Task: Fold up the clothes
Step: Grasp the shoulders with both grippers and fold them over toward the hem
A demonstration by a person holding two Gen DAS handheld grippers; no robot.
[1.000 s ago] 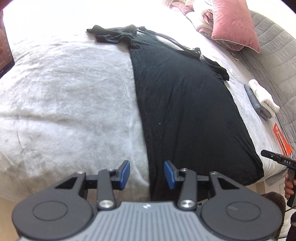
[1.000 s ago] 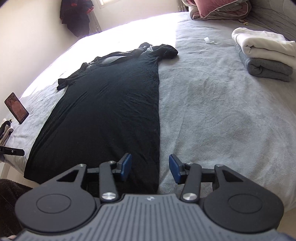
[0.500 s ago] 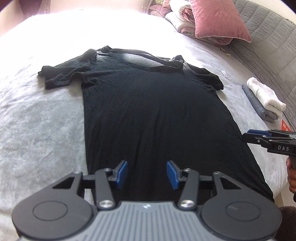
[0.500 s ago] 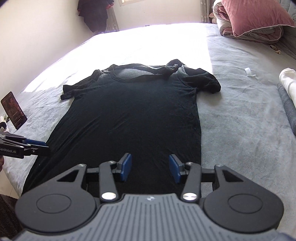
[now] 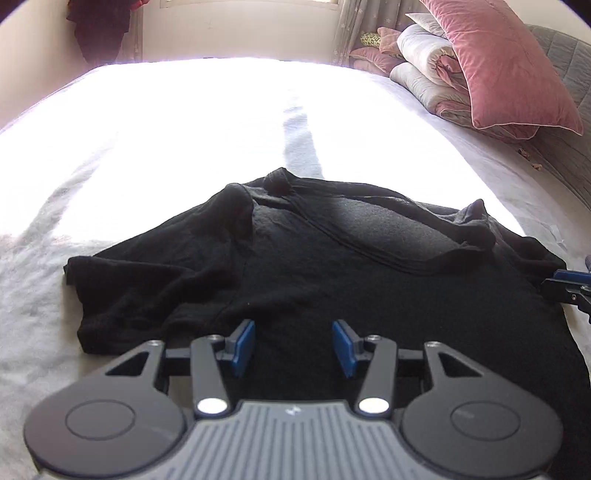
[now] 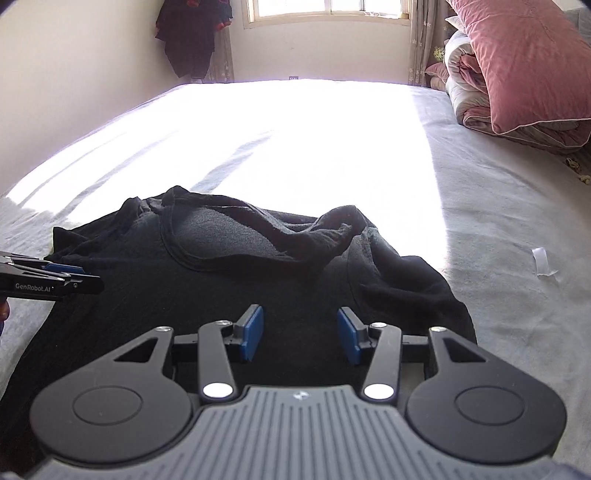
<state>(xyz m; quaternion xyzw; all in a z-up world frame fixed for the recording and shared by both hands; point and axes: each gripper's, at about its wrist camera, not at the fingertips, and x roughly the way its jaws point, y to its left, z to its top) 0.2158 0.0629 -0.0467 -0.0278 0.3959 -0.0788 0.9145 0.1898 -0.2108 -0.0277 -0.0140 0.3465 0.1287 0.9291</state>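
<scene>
A black T-shirt (image 5: 332, 280) lies spread flat on the grey bed, neck opening away from me; it also shows in the right wrist view (image 6: 236, 288). Its left sleeve (image 5: 140, 288) and right sleeve (image 6: 402, 288) lie rumpled at the sides. My left gripper (image 5: 293, 347) is open and empty, low over the shirt's chest near the left shoulder. My right gripper (image 6: 300, 334) is open and empty, low over the chest near the right shoulder. Each gripper's tip shows at the edge of the other's view, the right one (image 5: 565, 290) and the left one (image 6: 55, 282).
The grey bed cover (image 6: 498, 240) runs on to the right, and sunlight washes out the far half (image 5: 221, 122). A pink pillow on rolled quilts (image 5: 498, 62) lies at the far right. A small white scrap (image 6: 541, 262) lies on the cover. Dark clothes hang by the window (image 6: 192, 33).
Both grippers have moved forward from the shirt's hem up along its body to the chest and dropped lower. Both have stayed open. The shirt has not moved.
</scene>
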